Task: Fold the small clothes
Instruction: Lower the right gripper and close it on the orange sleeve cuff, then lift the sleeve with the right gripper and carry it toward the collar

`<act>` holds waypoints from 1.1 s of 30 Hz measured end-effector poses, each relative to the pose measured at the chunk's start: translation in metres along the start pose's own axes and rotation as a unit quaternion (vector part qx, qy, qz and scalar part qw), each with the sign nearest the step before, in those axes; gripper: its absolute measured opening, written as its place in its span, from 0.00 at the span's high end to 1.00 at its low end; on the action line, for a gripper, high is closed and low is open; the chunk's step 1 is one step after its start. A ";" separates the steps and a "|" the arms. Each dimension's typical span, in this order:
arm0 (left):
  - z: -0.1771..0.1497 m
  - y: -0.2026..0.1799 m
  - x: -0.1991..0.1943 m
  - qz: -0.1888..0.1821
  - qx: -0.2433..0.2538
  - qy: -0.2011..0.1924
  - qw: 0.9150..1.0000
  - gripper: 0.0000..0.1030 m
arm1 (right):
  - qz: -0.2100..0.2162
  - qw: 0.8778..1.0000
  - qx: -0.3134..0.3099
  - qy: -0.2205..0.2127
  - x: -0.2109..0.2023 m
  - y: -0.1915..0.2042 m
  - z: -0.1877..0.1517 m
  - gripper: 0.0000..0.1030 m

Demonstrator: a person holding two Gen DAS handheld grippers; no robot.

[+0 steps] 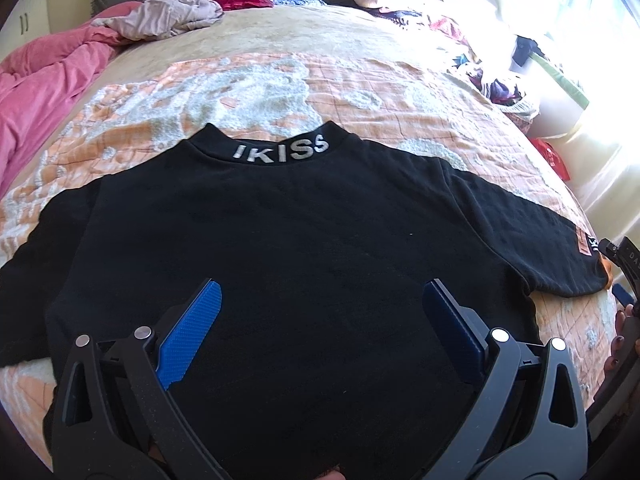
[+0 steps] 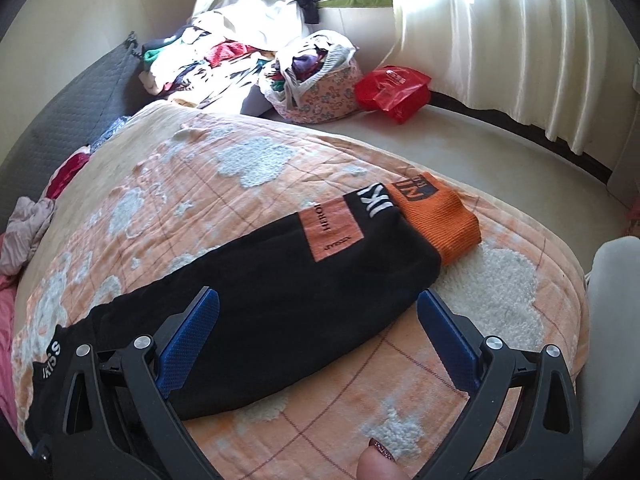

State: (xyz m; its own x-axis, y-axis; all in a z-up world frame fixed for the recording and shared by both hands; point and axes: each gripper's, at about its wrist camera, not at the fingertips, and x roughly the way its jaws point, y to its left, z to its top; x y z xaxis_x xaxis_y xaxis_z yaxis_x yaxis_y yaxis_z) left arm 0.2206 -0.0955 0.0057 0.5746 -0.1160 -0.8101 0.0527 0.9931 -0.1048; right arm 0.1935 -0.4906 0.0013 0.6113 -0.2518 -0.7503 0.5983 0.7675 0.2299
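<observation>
A small black sweatshirt (image 1: 288,232) with "IKISS" on its collar (image 1: 280,151) lies spread flat on the orange-and-white blanket (image 1: 248,80). My left gripper (image 1: 320,296) is open and empty, hovering over the shirt's lower body. The shirt's right sleeve (image 2: 288,280) with an orange patch and orange cuff (image 2: 440,216) lies stretched out in the right wrist view. My right gripper (image 2: 318,304) is open and empty above the middle of that sleeve. The right gripper's edge also shows in the left wrist view (image 1: 624,276).
A pink duvet (image 1: 44,80) and crumpled clothes (image 1: 168,12) lie at the bed's far left. A pile of clothes (image 2: 208,60), a floral basket (image 2: 320,88) and a red bag (image 2: 392,88) sit beyond the bed by the white curtain (image 2: 500,32).
</observation>
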 end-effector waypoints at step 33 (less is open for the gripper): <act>0.018 0.014 0.038 -0.029 -0.052 0.029 0.998 0.08 | 0.113 0.974 0.198 0.002 0.053 -0.063 0.029 0.82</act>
State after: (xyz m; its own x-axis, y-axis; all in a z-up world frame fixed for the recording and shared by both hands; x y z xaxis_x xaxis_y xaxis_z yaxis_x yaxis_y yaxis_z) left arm 0.2584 -0.0854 -0.0161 0.5242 -0.1772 -0.8330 -0.0018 0.9779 -0.2092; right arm 0.2028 -0.5695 -0.0347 0.7485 -0.1001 -0.6555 0.6026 0.5155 0.6092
